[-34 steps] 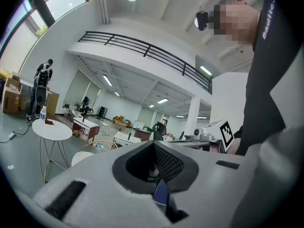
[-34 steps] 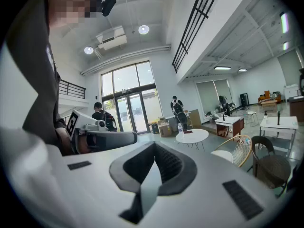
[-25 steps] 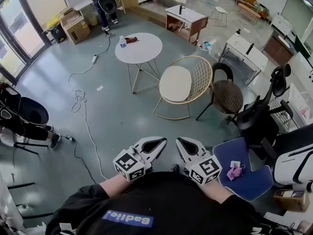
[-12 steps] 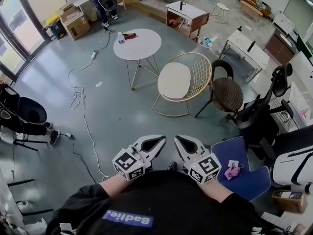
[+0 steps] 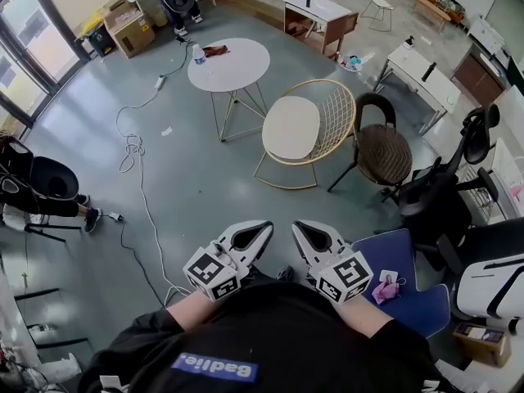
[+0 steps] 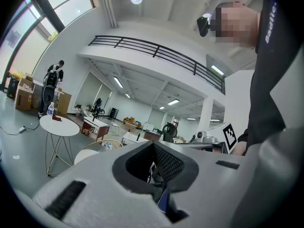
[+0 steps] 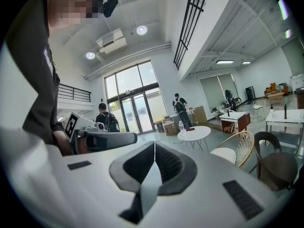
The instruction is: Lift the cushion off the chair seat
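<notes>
A round cream cushion [image 5: 291, 128] lies on the seat of a gold wire chair [image 5: 334, 113] in the middle of the floor. Both grippers are held close to my body, far short of the chair, pointing toward it. My left gripper [image 5: 264, 228] is shut with nothing in it. Beside it, my right gripper [image 5: 301, 228] is also shut and empty. The cushion [image 6: 86, 155] shows small and distant in the left gripper view, past the closed left gripper [image 6: 153, 146]. In the right gripper view the cushion [image 7: 223, 154] and chair [image 7: 241, 145] sit right of the closed right gripper [image 7: 154, 145].
A round white table [image 5: 233, 70] with a bottle stands left of and behind the chair. A black chair [image 5: 383, 154] stands to its right. A blue seat [image 5: 413, 297] and black office chairs [image 5: 442, 203] crowd my right. A cable [image 5: 135, 166] trails across the floor at left.
Both grippers have moved a little forward together toward the chair, still shut. The chair and table have shifted slightly up in the head view.
</notes>
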`<state>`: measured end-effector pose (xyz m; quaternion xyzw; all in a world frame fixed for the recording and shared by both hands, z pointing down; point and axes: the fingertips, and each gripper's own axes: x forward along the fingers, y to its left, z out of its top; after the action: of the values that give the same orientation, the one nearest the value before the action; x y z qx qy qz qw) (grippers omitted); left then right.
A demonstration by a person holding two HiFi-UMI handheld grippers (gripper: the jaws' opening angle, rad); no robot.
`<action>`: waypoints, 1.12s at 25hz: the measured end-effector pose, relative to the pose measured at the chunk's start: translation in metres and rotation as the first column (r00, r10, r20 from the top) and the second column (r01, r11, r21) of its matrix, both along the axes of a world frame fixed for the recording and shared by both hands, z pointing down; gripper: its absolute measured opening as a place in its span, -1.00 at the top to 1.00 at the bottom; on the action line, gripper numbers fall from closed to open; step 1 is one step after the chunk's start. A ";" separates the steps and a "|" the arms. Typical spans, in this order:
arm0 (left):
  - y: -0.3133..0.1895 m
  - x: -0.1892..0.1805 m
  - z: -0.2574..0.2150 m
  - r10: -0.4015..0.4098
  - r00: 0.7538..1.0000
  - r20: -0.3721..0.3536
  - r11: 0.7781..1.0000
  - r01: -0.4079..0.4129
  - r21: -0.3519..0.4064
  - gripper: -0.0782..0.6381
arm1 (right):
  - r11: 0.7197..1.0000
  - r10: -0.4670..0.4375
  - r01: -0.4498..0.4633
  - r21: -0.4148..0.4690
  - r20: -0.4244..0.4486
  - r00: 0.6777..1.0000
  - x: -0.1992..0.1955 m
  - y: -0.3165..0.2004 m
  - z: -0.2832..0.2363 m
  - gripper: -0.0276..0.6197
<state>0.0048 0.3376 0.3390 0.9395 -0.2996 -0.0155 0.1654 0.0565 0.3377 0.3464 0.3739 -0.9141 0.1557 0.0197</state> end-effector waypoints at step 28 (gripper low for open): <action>-0.221 -0.040 0.002 0.094 0.996 0.012 0.995 -0.094 0.022 0.74 | 0.992 0.116 -0.117 -0.037 -0.038 0.993 -0.033 -0.215 0.005 0.82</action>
<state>-0.0357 0.1163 0.3409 0.9544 -0.2558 -0.0059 0.1539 0.0233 0.1223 0.3514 0.4288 -0.8871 0.1676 0.0342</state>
